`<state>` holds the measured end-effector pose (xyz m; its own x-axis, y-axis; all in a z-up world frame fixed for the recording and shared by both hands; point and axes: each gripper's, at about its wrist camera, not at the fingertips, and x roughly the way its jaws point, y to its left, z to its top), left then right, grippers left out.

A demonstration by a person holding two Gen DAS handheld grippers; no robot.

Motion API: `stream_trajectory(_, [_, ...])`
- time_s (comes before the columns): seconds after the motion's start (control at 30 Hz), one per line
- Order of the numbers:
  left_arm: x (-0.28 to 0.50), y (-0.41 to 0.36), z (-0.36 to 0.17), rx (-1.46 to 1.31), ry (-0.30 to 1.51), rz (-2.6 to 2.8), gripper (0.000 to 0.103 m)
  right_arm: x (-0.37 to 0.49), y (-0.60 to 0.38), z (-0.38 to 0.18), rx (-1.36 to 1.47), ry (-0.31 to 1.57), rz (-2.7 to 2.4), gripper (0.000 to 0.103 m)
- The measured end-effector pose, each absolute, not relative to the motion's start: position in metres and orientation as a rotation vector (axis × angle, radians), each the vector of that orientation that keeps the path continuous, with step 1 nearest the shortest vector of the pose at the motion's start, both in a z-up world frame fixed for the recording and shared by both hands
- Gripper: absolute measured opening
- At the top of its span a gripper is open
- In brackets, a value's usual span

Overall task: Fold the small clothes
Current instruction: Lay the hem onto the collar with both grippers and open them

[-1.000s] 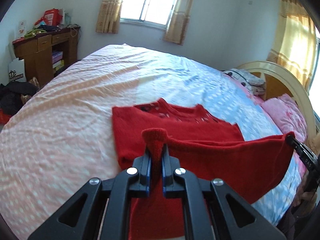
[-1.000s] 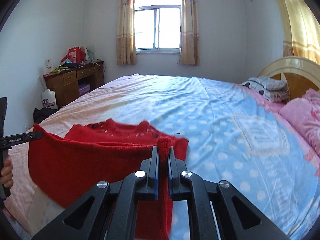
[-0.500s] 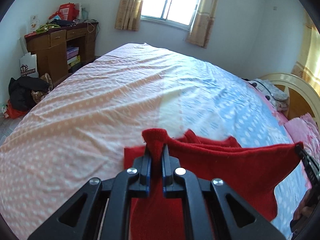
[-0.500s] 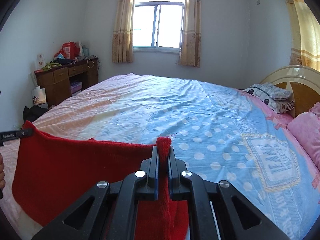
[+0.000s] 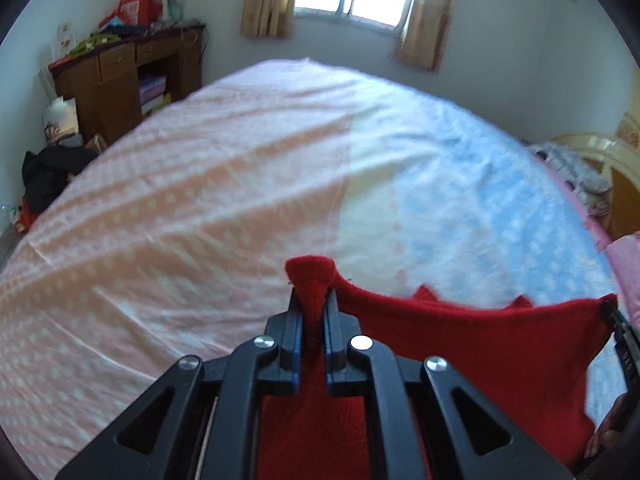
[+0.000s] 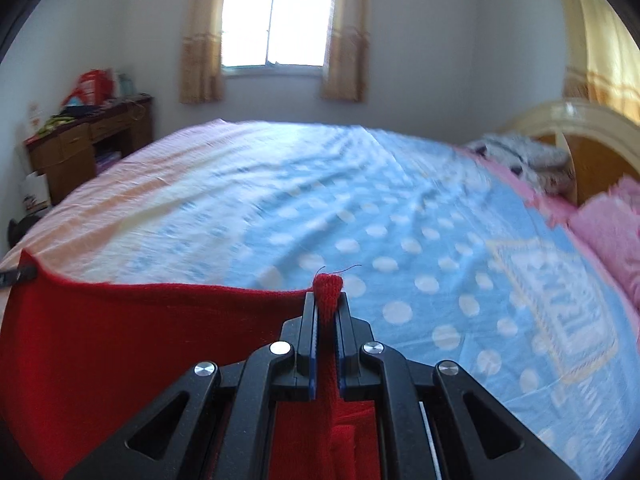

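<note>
The left gripper (image 5: pixel 311 300) is pressed together on a bunched corner of the red knitted garment (image 5: pixel 472 344), a small tuft of knit standing up above its black fingers (image 5: pixel 292 320). The right gripper (image 6: pixel 328 304) is likewise pinched on the opposite corner of the same garment, with a rounded nub of red knit and a loose thread showing above its fingertips. In the left wrist view the tip of the right gripper is seen at the far right edge, clamped on the garment's corner; in the right wrist view the tip of the left gripper is seen at the far left edge in the same way. Between the two grips the garment's upper edge is stretched into a shallow sagging line, and the cloth hangs below it as a broad red sheet, held over the near part of the bed (image 6: pixel 360 208). Two small red points of the garment are visible just beyond the stretched edge in the left wrist view. The bedspread, peach on the left and blue with white dots on the right, lies wide and bare beyond the garment. A wooden desk (image 5: pixel 120 76) stands well apart at the left wall, pillows (image 6: pixel 520 156) and a headboard (image 6: pixel 576 128) at the right.
</note>
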<state>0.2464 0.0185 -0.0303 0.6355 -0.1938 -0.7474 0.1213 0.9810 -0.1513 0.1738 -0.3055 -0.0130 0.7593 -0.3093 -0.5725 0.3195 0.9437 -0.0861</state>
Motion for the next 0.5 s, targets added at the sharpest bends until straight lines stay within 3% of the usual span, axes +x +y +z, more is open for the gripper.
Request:
stream_trajectory(0.1, [0.248,0.005,-0.057,0.02,0.919,-0.12,0.021,0.187,-0.309,-0.043,0.008,0.711,-0.365,0.006])
stream_trajectory(0.17, [0.242,-0.001,-0.058,0.077,0.895,-0.102,0.022,0.19,-0.312,-0.044,0.015,0.723,-0.393,0.006])
stream_trajectory(0.23, [0.236,-0.009,-0.054,0.135,0.867,-0.088,0.036,0.192,-0.31,-0.047,-0.005,0.737,-0.412,0.006])
stream_trajectory(0.5, [0.231,-0.011,-0.055,0.185,0.864,-0.053,0.038,0.207,-0.318,-0.062,-0.009,0.854,-0.46,0.007])
